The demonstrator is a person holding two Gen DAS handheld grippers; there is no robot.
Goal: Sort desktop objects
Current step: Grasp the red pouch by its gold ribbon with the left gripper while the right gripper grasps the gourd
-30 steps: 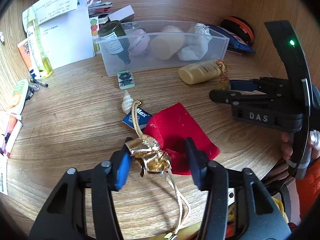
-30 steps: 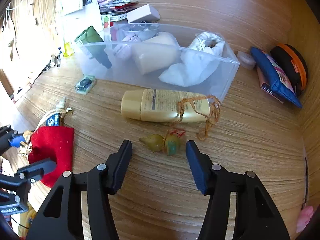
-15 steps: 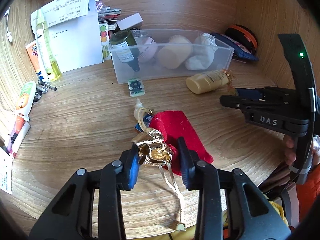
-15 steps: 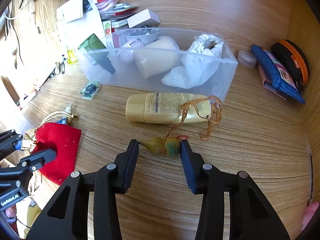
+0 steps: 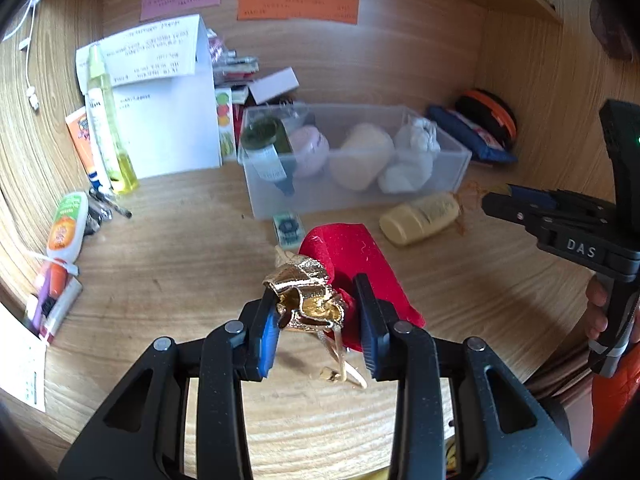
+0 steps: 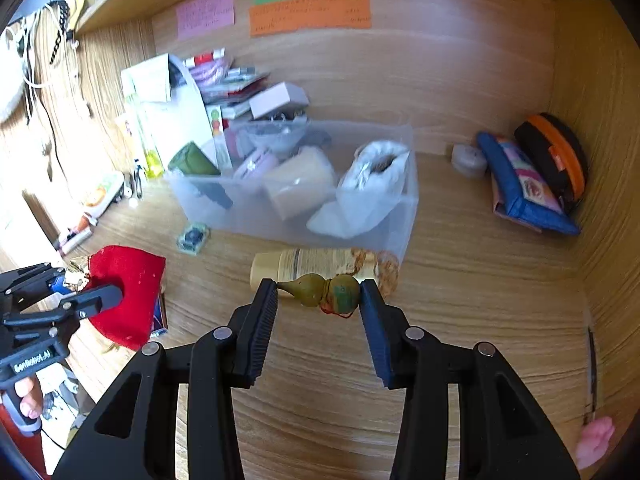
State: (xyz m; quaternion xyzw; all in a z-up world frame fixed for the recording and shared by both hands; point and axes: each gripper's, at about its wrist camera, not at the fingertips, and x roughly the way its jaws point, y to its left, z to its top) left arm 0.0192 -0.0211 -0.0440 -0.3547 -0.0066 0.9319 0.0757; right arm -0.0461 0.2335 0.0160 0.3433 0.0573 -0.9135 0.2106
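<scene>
My left gripper (image 5: 318, 320) is shut on the gold-topped neck (image 5: 306, 294) of a red velvet pouch (image 5: 352, 256) and holds it lifted off the desk, its cord hanging below. My right gripper (image 6: 318, 302) is shut on a small green-yellow gourd charm (image 6: 326, 290) and holds it above the desk, its brown cord (image 6: 378, 266) trailing over a yellow lotion tube (image 6: 312, 262). A clear plastic bin (image 6: 400, 200) with several items stands behind. The left gripper also shows in the right wrist view (image 6: 76, 288), and the right gripper shows side-on in the left wrist view (image 5: 496, 200).
A small green-white packet (image 5: 287, 229) lies before the bin. A white paper stand (image 5: 160, 92), a yellow bottle (image 5: 106, 120) and tubes (image 5: 68, 224) line the left. A blue pouch (image 6: 524, 184) and orange-black case (image 6: 556, 152) sit in the right corner. Wooden walls enclose the desk.
Both grippers closed: the left on the pouch's gold neck, the right on the gourd charm. Both then lifted their objects off the desk.
</scene>
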